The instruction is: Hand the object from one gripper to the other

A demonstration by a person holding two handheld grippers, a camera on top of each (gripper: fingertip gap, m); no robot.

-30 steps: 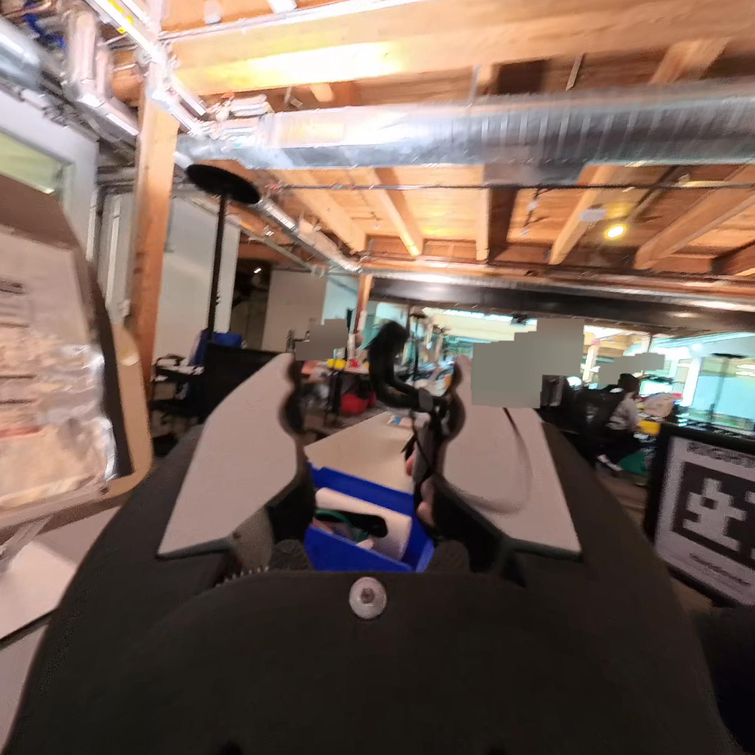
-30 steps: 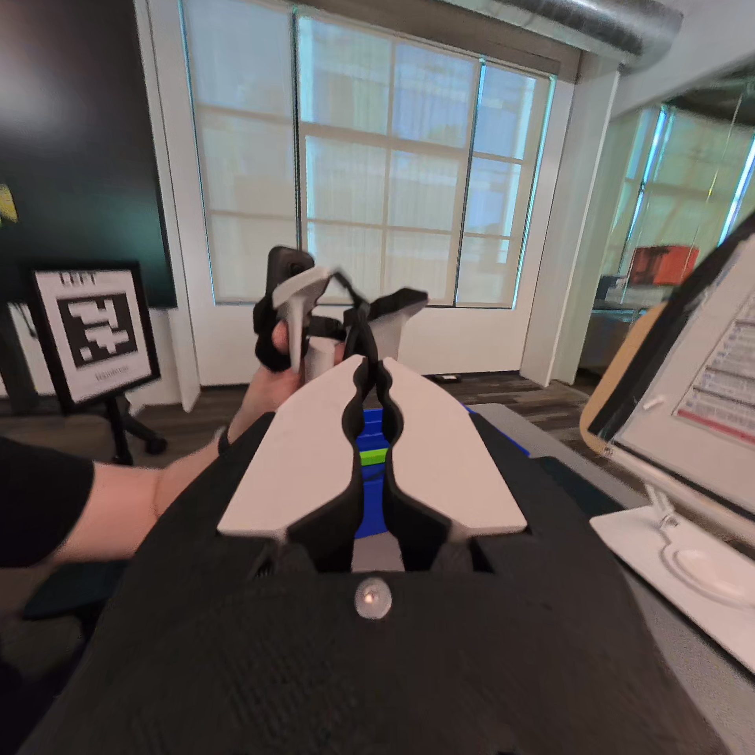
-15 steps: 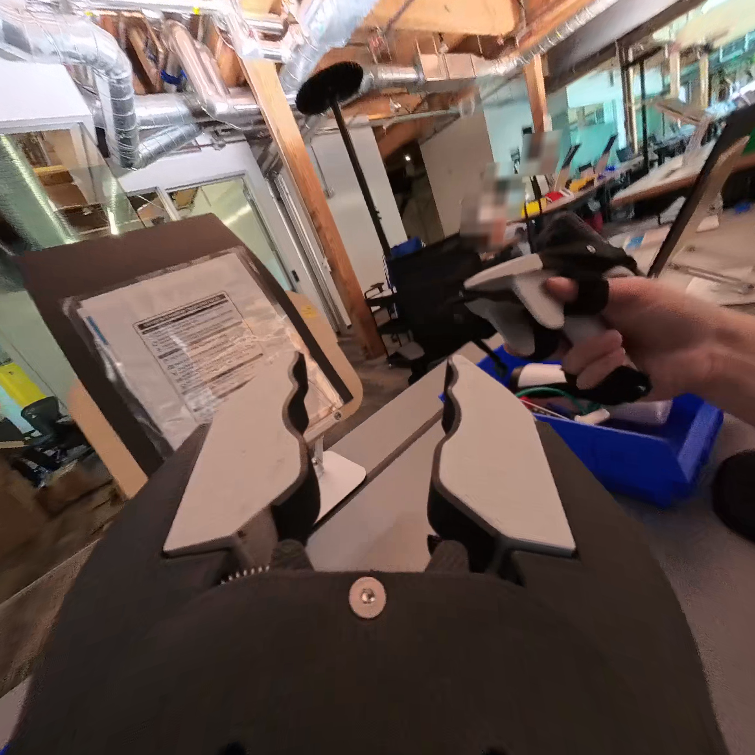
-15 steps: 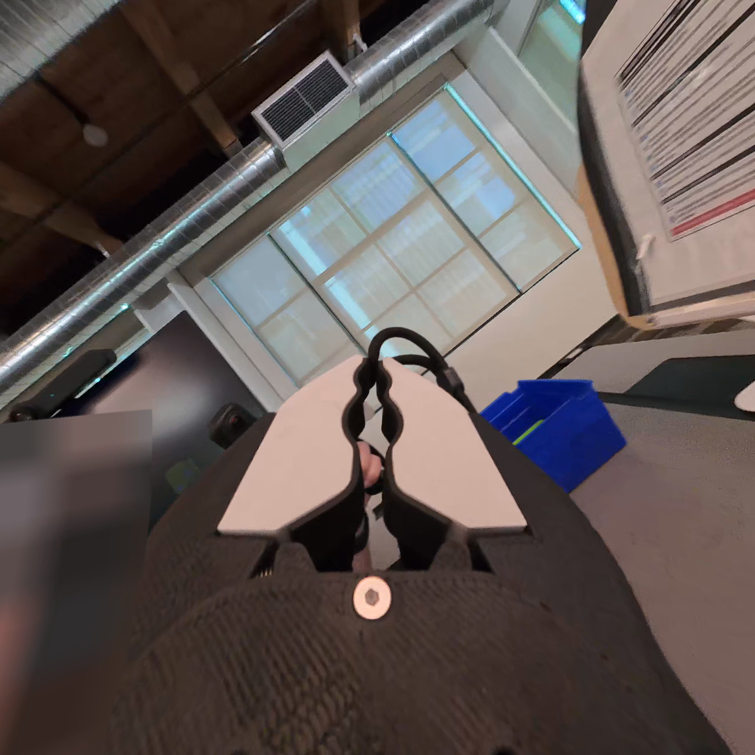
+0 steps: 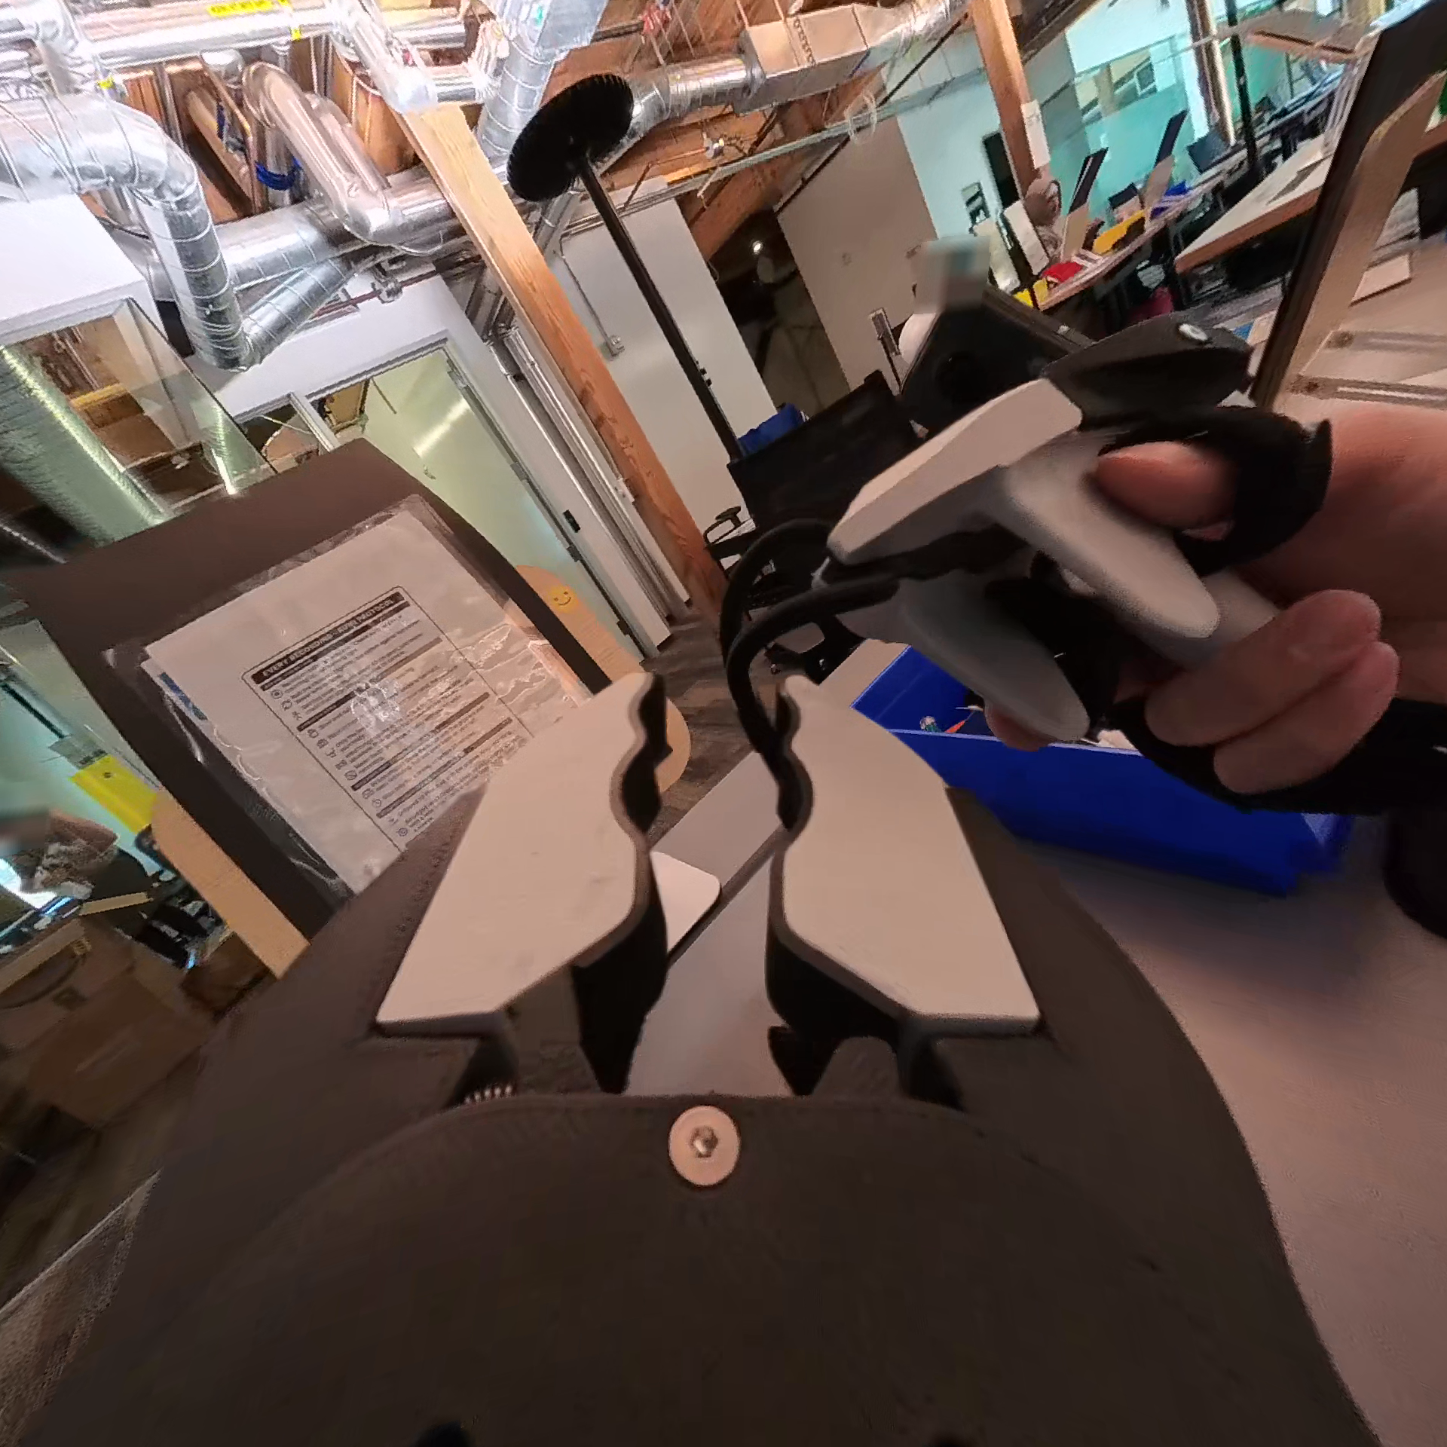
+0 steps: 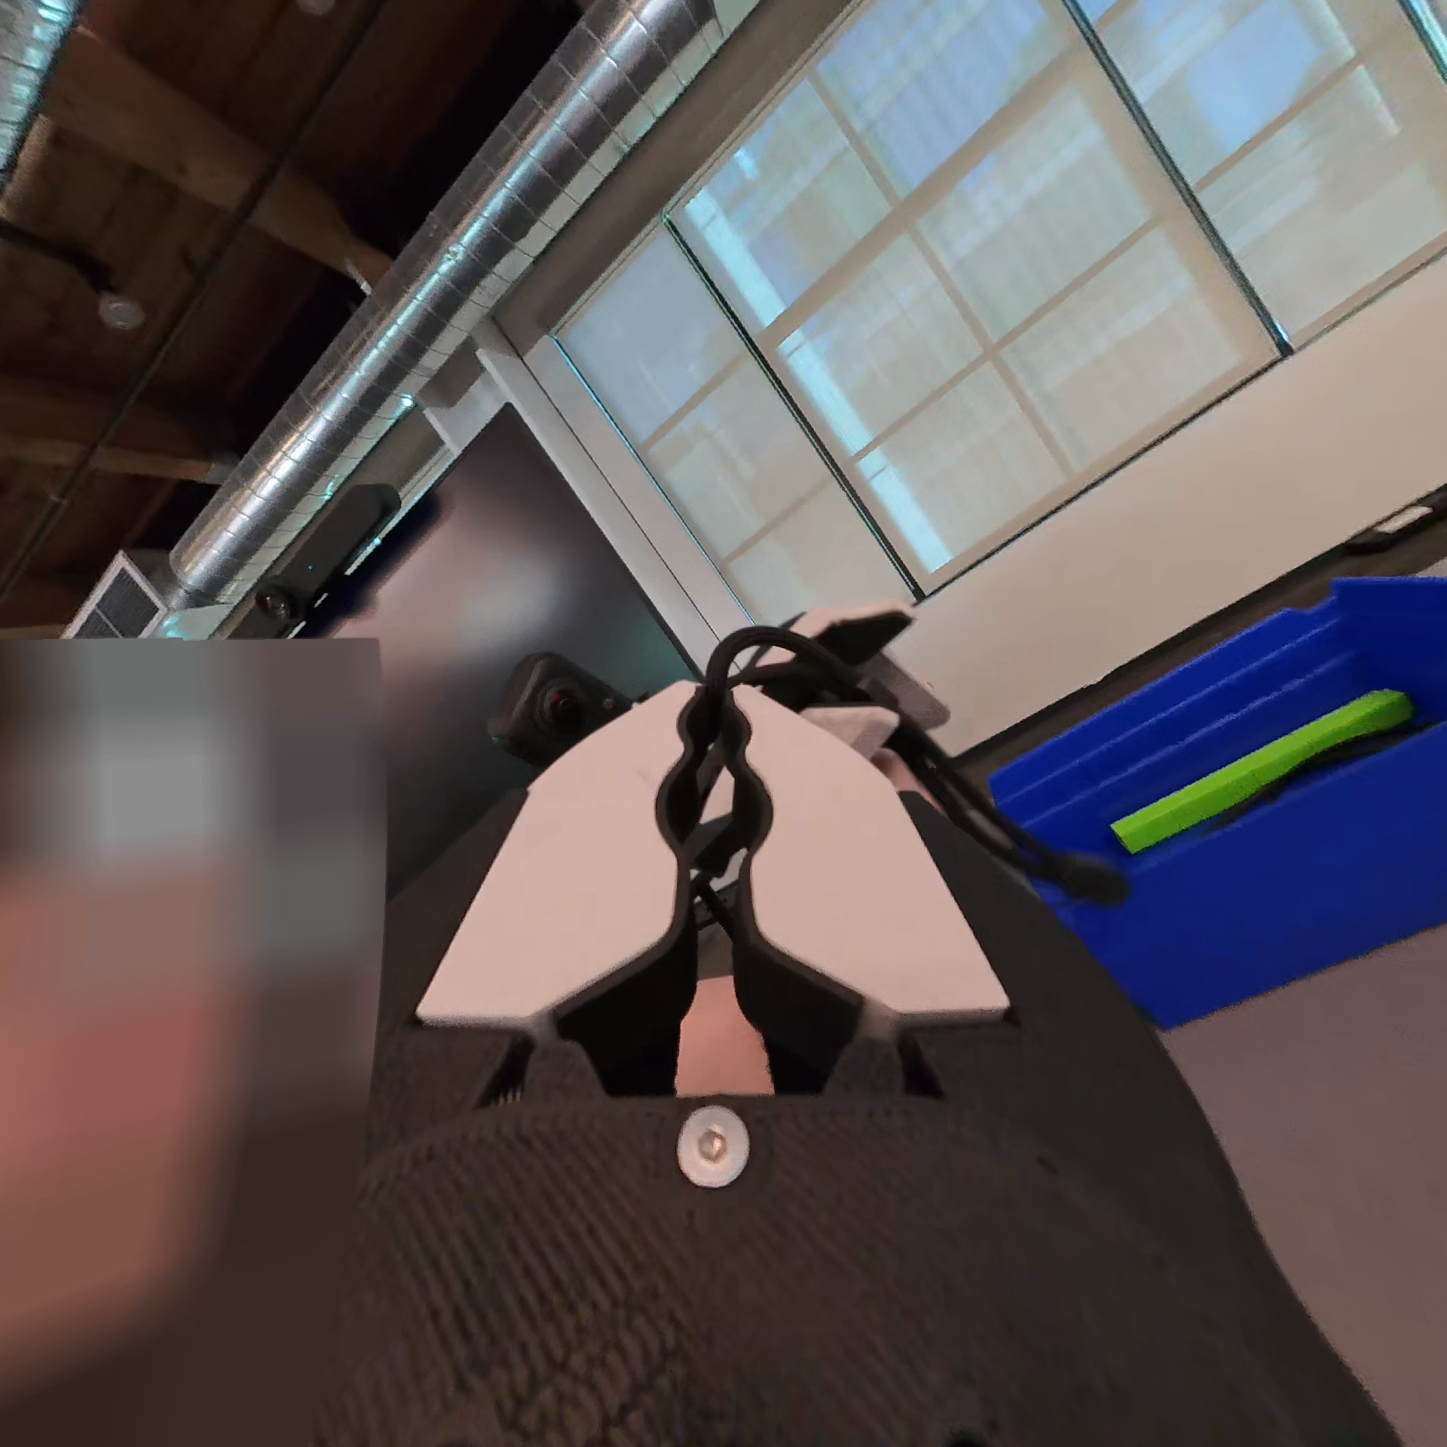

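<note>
Right gripper (image 6: 714,709) clamped looped thin black cord (image 6: 752,654) between nearly closed white fingers. Left gripper (image 5: 720,697) stood parted, narrow gap, cord loop (image 5: 744,626) just inside right finger; contact unclear. Left wrist view alone showed hand (image 5: 1284,595) holding right gripper. Right wrist view alone showed green bar (image 6: 1261,767) inside blue plastic bin (image 6: 1221,947).

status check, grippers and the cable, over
Right gripper shut on black cable. Left gripper open, cable loop at its fingertips, not clamped. Nothing blocking; blue bin sits beyond.
</note>
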